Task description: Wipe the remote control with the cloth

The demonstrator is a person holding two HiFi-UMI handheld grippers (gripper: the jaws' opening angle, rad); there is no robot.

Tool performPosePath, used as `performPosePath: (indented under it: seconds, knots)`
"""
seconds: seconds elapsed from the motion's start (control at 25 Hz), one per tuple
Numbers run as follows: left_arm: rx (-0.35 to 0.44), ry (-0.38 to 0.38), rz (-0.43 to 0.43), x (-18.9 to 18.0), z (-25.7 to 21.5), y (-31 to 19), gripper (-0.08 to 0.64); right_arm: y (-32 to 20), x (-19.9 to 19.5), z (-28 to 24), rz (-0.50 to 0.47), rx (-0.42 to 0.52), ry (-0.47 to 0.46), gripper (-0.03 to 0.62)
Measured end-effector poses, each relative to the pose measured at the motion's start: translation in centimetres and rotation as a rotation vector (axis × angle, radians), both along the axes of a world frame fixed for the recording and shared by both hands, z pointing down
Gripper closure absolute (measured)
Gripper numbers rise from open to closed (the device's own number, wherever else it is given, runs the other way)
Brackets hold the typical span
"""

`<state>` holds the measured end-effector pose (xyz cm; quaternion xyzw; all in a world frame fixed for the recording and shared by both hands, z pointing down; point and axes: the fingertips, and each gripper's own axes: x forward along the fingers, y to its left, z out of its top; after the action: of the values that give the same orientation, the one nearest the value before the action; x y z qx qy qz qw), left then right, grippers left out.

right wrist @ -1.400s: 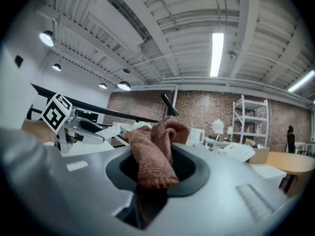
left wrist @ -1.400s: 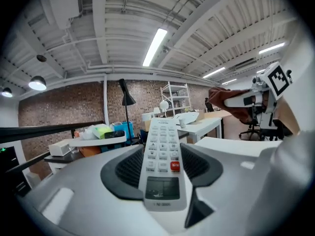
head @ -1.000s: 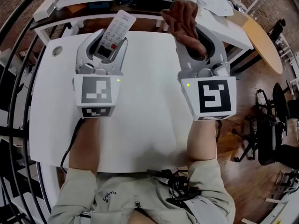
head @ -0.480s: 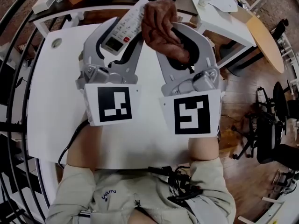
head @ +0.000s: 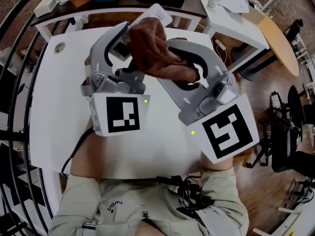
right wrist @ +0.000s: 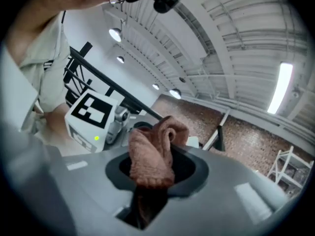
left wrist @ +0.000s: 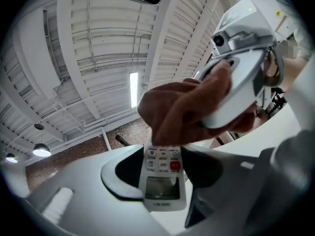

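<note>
Head view: the left gripper (head: 118, 50) pinches the remote control (head: 158, 14) by its display end and holds it above the white table (head: 59, 92), with its long axis pointing away from the person. The right gripper (head: 172, 63), clamped on the brown cloth (head: 150, 50), reaches in from the right and presses the cloth over the button face. Strokes should probably follow that axis.

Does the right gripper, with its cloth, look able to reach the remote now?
Probably yes. The cloth in the right gripper seems to lie on the upper part of the remote, and the left gripper holds it up off the table; nothing stands between them.
</note>
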<state>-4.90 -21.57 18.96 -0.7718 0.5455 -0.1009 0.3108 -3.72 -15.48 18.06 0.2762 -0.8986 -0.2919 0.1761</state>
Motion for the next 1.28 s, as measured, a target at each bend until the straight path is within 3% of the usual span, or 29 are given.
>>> performPosePath:
  seconds: [0.16, 0.28, 0.44, 0.6, 1.0, 1.28]
  knots:
    - [0.008, 0.005, 0.002, 0.6, 0.5, 0.4, 0.316, -1.6, 3.0, -4.6, 0.258, 0.304, -0.136, 0.486]
    - [0.016, -0.01, 0.006, 1.2, 0.7, 0.7, 0.316, -2.5, 4.3, -5.0, 0.369, 0.388, -0.123, 0.486]
    - [0.026, -0.034, 0.006, 1.8, 0.7, 1.0, 0.316, -3.3, 4.4, -3.9, 0.402, 0.382, -0.036, 0.486]
    - [0.023, -0.043, 0.003, 1.9, 0.8, 0.9, 0.316, -3.4, 3.2, -2.5, 0.361, 0.34, 0.03, 0.488]
    - [0.017, -0.061, -0.007, 1.7, 1.2, 0.6, 0.316, -2.8, 1.5, -0.9, 0.273, 0.25, 0.077, 0.488]
    - [0.038, -0.135, -0.038, 2.0, 1.7, 0.4, 0.316, -1.9, 0.3, 1.0, 0.163, 0.129, 0.124, 0.488]
